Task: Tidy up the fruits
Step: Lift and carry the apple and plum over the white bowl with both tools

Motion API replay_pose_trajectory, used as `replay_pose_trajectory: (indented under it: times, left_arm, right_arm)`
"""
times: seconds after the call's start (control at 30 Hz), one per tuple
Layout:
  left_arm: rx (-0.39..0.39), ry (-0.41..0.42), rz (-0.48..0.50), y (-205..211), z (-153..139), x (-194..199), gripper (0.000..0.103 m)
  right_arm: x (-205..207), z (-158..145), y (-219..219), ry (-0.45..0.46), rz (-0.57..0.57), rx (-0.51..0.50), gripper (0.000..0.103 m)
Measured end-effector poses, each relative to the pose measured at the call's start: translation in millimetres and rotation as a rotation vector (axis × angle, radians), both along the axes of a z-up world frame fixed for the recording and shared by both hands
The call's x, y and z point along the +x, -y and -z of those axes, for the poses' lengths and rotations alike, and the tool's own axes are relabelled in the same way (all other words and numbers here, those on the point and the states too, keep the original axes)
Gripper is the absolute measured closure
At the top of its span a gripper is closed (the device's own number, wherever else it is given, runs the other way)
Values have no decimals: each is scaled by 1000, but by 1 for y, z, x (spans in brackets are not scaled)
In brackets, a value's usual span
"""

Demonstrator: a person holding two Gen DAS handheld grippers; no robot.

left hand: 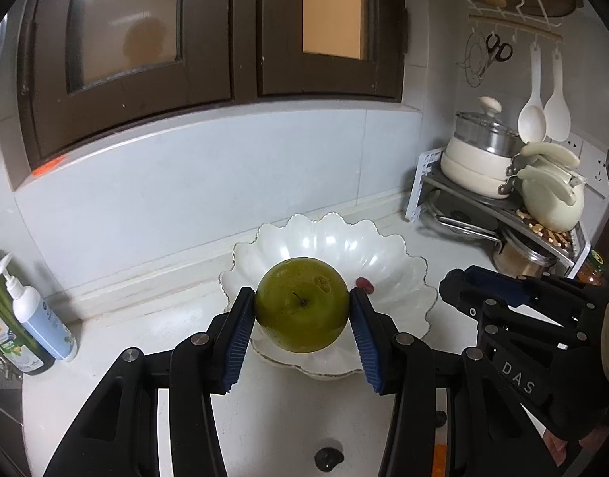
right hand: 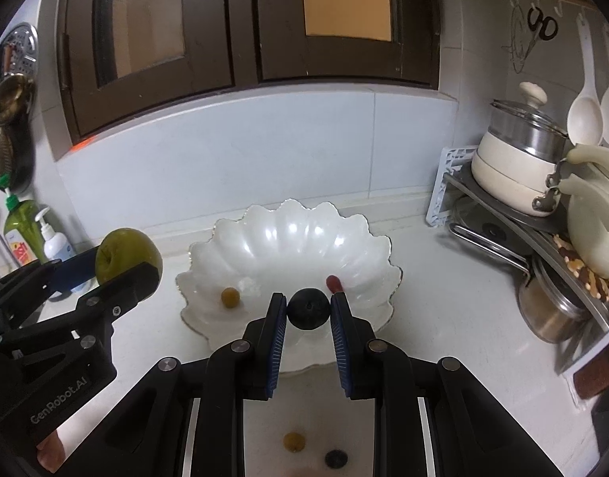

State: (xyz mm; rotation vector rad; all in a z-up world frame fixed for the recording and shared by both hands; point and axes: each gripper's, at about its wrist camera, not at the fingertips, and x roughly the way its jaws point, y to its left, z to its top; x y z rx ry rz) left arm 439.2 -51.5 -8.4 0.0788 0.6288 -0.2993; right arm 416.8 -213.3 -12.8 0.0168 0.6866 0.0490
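Carrying fruit to the scalloped white bowl (right hand: 288, 238): left gripper (left hand: 302, 304) fingers pinch a green apple (left hand: 302, 304) above its near rim, right gripper (right hand: 308, 308) fingers pinch a dark plum (right hand: 308, 308) likewise. Next: lower, release inside; loose fruits remain on the desk (right hand: 443, 278).

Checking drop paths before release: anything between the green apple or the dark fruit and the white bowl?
Nothing visible. The left gripper holds the green apple above the white bowl's near rim, and the right gripper holds the dark fruit there too. Inside lie only a small yellow fruit and a red one.
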Motion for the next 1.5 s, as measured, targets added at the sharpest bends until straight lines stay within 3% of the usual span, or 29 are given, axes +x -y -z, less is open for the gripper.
replay_pose_trajectory:
  times: [0.67,1.5]
  left_arm:
    - [27,-204,30,21,41,73,55]
    - [122,-392,6,36,98,121,55]
  right_arm:
    - [73,35,17,-168,-2,22,79]
    - [129,89,19,-361,-27,-40,79]
